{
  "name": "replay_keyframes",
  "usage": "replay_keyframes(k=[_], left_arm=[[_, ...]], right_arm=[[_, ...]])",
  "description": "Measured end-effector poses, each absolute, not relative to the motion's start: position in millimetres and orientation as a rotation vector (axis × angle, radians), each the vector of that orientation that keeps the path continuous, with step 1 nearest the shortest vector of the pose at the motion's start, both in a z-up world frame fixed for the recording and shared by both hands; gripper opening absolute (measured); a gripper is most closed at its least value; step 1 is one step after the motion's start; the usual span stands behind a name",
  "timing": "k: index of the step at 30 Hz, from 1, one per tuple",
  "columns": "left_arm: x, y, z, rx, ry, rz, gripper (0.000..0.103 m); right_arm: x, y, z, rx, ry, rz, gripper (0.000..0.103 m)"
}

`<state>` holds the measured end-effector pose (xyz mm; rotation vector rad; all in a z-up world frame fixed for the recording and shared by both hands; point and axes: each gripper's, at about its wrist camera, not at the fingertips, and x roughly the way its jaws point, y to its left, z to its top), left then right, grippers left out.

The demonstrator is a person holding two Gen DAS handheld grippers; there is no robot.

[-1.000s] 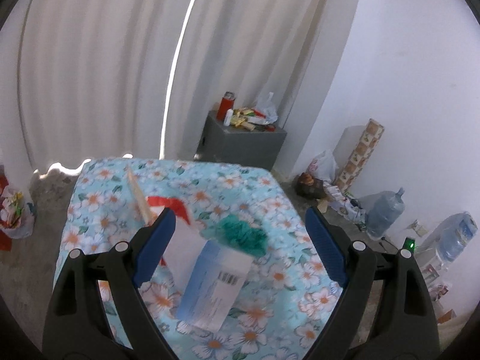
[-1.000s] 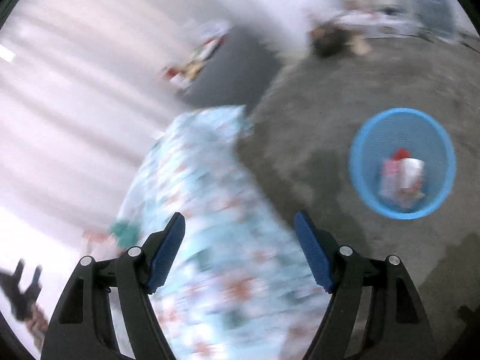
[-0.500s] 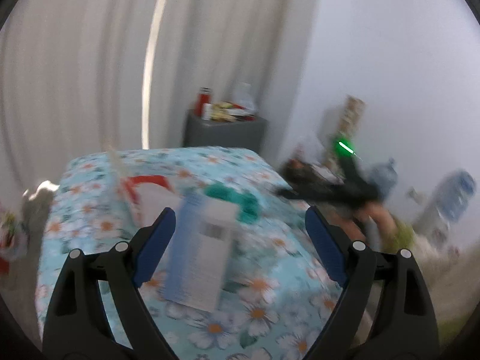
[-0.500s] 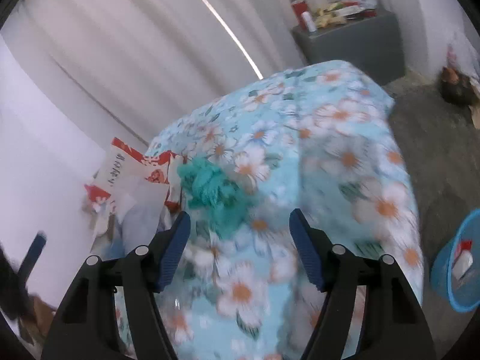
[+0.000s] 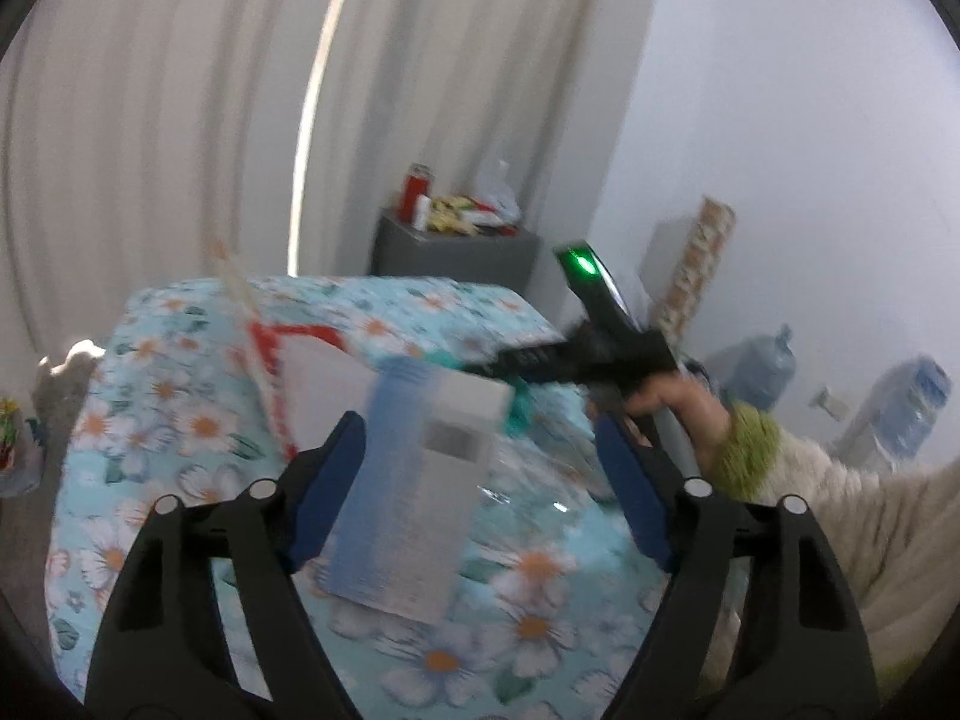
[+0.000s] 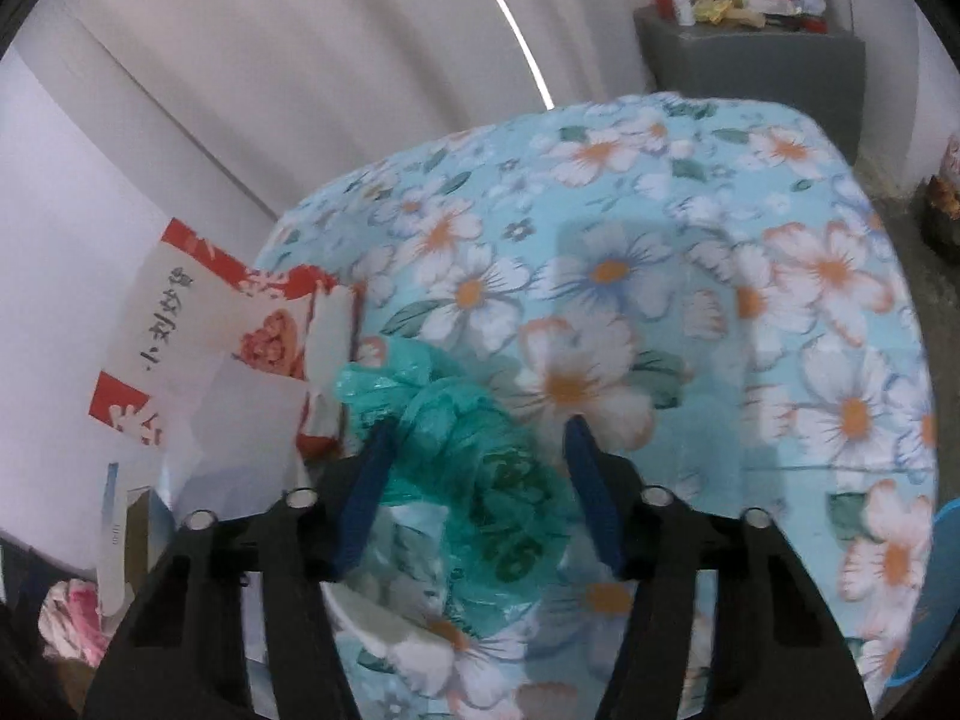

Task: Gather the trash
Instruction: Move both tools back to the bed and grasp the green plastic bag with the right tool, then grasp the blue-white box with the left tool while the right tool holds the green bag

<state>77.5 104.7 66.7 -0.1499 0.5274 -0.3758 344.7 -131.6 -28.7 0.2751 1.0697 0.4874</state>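
Observation:
A crumpled green plastic bag [image 6: 474, 450] lies on the floral tablecloth [image 6: 720, 276], between the open fingers of my right gripper [image 6: 480, 438]. A red-and-white paper bag [image 6: 198, 330] lies just left of it. In the left wrist view a blue-and-white carton [image 5: 420, 480] lies on the cloth [image 5: 180, 420] between the open fingers of my left gripper [image 5: 480, 462], beside the red-and-white bag [image 5: 300, 372]. The right gripper [image 5: 540, 360] reaches in from the right over the green bag [image 5: 519, 408], which is mostly hidden.
A grey cabinet [image 6: 756, 60] with a red bottle and clutter stands behind the table. The blue bin's rim [image 6: 936, 600] shows at the right edge. Water jugs [image 5: 768, 366] and a patterned box [image 5: 696, 276] stand by the wall. Curtains hang behind.
My right gripper swung from over the floor and blue bin to the table and now straddles the green bag. My left gripper moved closer to the carton.

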Motion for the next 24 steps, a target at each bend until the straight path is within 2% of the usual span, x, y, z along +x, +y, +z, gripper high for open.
replay_keyframes(k=[5, 8, 13, 17, 24], left_arm=[[96.0, 130.3, 71.7, -0.265, 0.511, -0.38, 0.057], [113.0, 139.8, 75.2, -0.341, 0.482, -0.433, 0.053], [155.9, 150.4, 77.2, -0.445, 0.462, -0.487, 0.053], [193.0, 170.6, 61.8, -0.496, 0.53, -0.379, 0.053], [192.0, 223.8, 30.2, -0.515, 0.636, -0.078, 0.056]], right_arm=[[333.8, -131.8, -26.1, 0.293, 1.065, 0.467, 0.039], [323.9, -139.4, -26.2, 0.323, 1.063, 0.445, 0.037], [300.4, -159.3, -28.1, 0.392, 1.054, 0.397, 0.036], [287.4, -175.3, -31.2, 0.45, 1.056, 0.373, 0.037], [276.9, -190.7, -30.7, 0.505, 1.053, 0.345, 0.037]])
